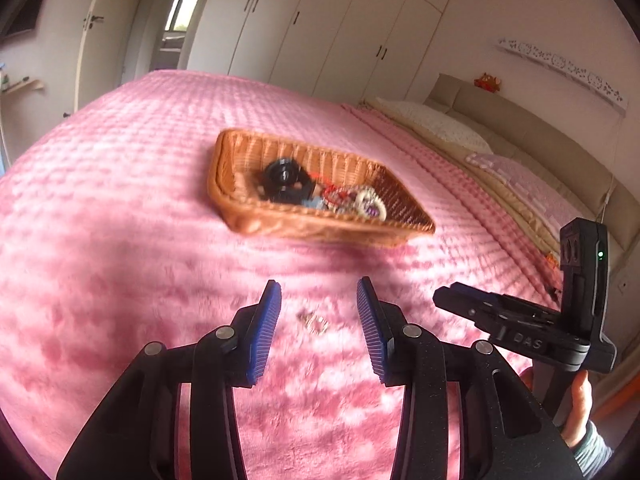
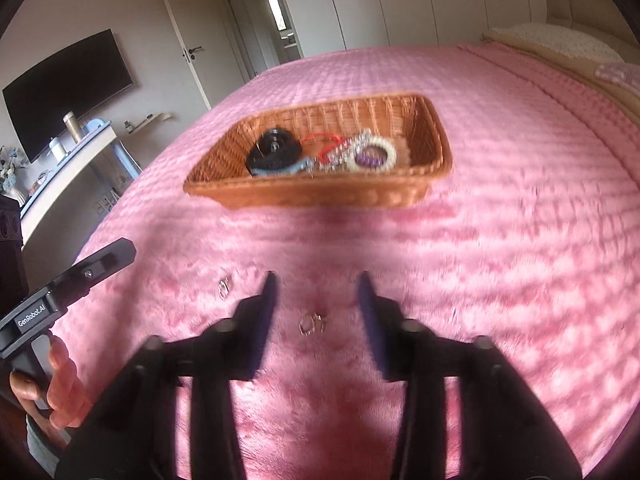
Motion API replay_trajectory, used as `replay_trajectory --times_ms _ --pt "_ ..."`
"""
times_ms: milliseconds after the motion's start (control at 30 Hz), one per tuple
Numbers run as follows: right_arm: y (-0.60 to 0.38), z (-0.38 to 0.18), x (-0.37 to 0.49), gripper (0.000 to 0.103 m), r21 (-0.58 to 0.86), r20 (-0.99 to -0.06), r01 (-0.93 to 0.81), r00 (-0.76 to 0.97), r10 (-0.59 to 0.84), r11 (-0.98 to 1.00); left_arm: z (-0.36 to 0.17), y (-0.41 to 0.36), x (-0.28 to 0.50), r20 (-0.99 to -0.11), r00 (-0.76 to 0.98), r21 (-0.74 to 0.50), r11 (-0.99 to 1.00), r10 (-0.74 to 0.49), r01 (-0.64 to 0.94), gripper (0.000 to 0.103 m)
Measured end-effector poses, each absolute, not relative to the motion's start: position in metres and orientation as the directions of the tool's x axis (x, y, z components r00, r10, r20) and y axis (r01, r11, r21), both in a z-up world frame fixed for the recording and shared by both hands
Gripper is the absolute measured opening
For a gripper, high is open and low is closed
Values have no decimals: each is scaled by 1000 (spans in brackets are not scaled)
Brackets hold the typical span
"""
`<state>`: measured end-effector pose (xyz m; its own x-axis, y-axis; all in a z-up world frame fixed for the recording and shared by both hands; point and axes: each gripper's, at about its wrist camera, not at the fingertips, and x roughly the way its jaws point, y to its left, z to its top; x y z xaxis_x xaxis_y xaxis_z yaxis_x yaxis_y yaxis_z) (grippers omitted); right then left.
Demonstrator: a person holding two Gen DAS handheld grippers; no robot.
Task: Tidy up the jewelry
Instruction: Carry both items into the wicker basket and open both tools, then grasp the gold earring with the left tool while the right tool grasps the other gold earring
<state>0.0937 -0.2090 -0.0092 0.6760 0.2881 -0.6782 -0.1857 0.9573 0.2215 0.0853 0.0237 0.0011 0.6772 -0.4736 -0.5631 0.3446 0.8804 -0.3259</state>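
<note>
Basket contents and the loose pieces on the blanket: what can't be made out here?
- Basket pile: both views are motion-blurred. A black round piece and a pale beaded ring show; the tangle between them can't be separated.
- Small metal piece, right wrist view: too small and blurred to name.
- Second small piece: likewise.
- Left wrist view: the piece on the blanket is smeared.

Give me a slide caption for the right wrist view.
Right tool open above small rings on pink blanket, wicker basket of jewelry beyond.

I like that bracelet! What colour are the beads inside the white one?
Purple beads, seen best in the right wrist view.
</note>
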Motion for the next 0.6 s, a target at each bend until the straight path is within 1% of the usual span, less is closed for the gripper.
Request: replay_trajectory --times_ms 33,233,267,333,367,600 --pt "-209 -14 93 57 220 -680 -181 676 284 959 -5 22 88 -577 669 -321 883 -469 342 38" --pt "-200 -37 94 56 151 -709 -186 664 237 971 -33 18 97 -625 638 -319 893 -451 318 38" --pt "-199 -41 94 54 145 -713 -188 661 234 971 -36 17 97 -630 637 -314 896 -444 315 38" --pt "-195 -45 94 38 133 -720 -203 653 236 970 -38 14 97 -637 636 -300 900 -436 317 38" --pt "-193 -46 95 36 128 -723 -212 648 238 969 -39 13 96 -639 635 -294 901 -434 320 38" --pt "-177 -56 98 30 90 -755 -260 612 237 961 -43 4 94 -656 622 -260 902 -428 346 38"
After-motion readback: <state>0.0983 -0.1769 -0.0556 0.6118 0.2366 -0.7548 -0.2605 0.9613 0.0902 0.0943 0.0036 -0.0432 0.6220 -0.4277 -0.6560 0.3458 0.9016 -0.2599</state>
